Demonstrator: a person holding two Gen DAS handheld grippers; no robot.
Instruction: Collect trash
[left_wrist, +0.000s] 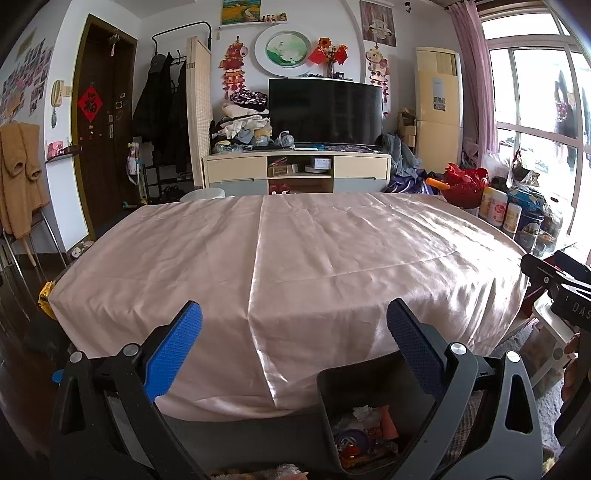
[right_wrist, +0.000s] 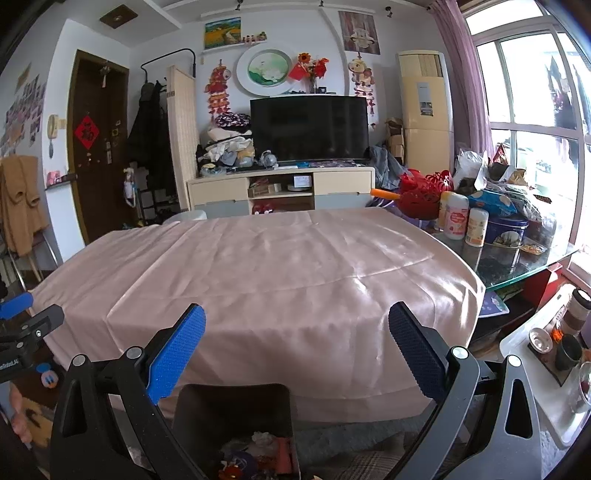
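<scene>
As the pink tablecloth (left_wrist: 295, 258) lies bare, collection appears finished: trash sits in the dark bin (right_wrist: 236, 417) below its near edge. Left gripper (left_wrist: 294, 332) and right gripper (right_wrist: 296, 334) gape wide, empty.

Daylit room, strong fisheye bend in both wrist views.
Light enters from the window (left_wrist: 532, 110) on the right, which is blown out to white; it puts glossy streaks on the pink satin tablecloth (left_wrist: 295, 258). The door (right_wrist: 94, 147) side stays dim, corners vignette to black, and straight edges bow outward.
</scene>
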